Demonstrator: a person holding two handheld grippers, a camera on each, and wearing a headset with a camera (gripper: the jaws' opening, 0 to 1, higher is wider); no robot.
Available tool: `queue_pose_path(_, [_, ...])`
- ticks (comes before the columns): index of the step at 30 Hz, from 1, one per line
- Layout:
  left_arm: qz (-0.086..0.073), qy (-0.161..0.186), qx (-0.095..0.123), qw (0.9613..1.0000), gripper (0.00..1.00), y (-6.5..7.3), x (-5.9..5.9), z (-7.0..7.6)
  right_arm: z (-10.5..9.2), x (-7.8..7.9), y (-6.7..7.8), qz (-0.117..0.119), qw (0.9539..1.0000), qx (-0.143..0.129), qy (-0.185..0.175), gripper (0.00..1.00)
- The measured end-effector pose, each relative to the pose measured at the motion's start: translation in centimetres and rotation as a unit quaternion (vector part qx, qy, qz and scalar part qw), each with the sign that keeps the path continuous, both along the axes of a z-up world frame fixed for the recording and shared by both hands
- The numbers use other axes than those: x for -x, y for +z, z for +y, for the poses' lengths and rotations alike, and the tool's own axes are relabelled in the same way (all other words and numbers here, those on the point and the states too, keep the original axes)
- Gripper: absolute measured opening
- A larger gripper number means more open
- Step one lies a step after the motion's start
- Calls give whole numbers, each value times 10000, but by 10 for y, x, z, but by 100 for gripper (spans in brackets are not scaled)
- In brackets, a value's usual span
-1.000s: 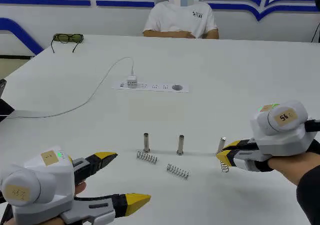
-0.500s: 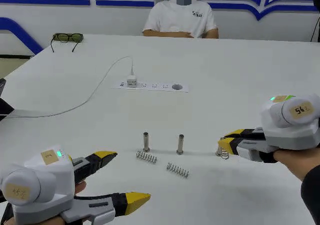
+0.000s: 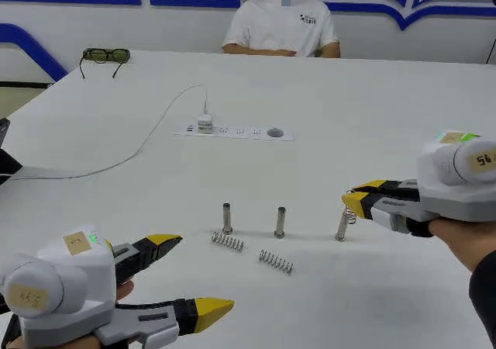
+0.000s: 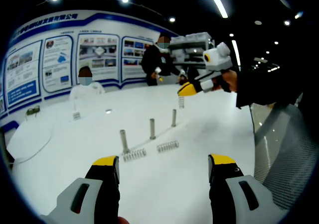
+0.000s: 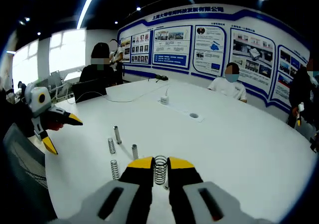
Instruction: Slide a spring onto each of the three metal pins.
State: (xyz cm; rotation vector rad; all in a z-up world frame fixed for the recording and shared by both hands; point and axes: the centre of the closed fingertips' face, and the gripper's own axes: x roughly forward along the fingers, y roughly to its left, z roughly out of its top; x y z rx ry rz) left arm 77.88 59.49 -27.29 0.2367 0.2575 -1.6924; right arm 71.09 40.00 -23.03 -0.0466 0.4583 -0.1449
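My right gripper [image 3: 356,202] is squeezed tight on a spring [image 3: 350,215]. The spring hangs down from its yellow tips, up off the table [image 3: 349,116]. It is right by the top of the right pin [image 3: 342,226]. It is not down on the pin. I cannot tell if the two touch.

My left gripper [image 3: 190,275] is low and near me, on the left. Its jaws are spread wide and hold nothing.

Three pins stand in a row in the middle of the table. The left pin [image 3: 226,218] and the middle pin [image 3: 280,222] are bare. A second spring [image 3: 227,243] lies flat by the foot of the left pin. A third spring [image 3: 276,263] lies flat a bit nearer to me, in front of the middle pin.

Far back I see a power strip [image 3: 232,133] and dark glasses [image 3: 105,56]. A person [image 3: 280,25] in a white shirt sits across from me.
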Motion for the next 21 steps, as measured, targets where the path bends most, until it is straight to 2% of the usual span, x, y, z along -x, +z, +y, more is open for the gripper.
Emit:
queue_pose_path(3, [1, -1, 0, 10000, 74, 0, 0, 0, -2, -1, 7, -119, 9999, -48, -47, 12])
queue_pose_path(12, [15, 3, -8, 10000, 74, -1, 0, 0, -5, -5, 21, -376, 9992, 68, -144, 12])
queue_pose_path(21, [24, 1, -16, 10000, 74, -2, 0, 1, -9, -7, 28, -562, 9981, 118, -215, 12])
